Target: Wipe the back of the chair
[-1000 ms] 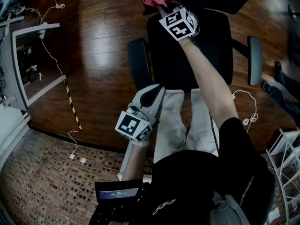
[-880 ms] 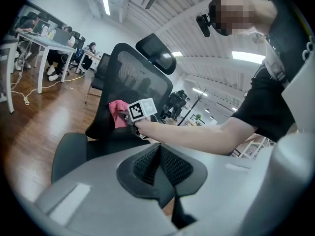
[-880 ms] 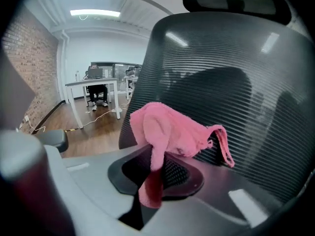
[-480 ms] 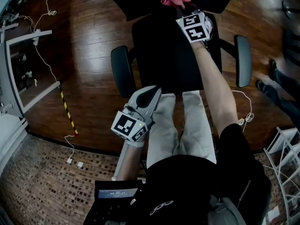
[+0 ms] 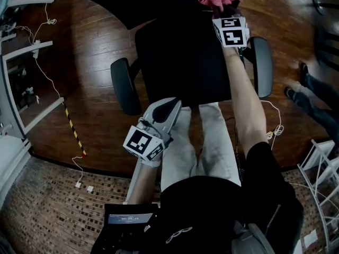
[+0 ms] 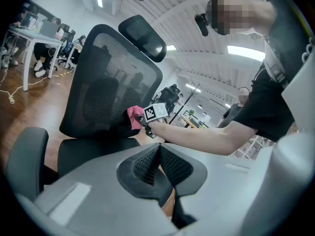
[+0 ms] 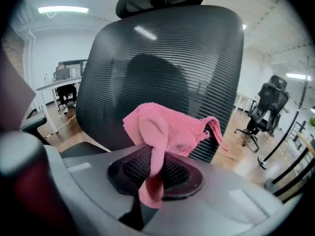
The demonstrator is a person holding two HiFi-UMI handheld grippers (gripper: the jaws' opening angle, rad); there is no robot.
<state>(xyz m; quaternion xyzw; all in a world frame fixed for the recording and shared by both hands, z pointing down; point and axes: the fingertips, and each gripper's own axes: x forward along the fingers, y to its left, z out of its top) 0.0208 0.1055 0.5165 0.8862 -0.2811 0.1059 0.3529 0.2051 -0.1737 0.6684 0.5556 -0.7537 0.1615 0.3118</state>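
Our right gripper (image 7: 155, 170) clamps the pink cloth (image 7: 170, 131), which sits right against the lower mesh of the chair back (image 7: 162, 63). Our left gripper (image 6: 158, 151), jaws closed on nothing, hangs by our legs, near the seat (image 5: 180, 62).

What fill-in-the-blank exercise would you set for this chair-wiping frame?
The right gripper is shut on a ____ cloth.
The left gripper has its jaws ____, with nothing between them.
Above the chair's mesh back sits a black ____.
Missing words: pink; shut; headrest.
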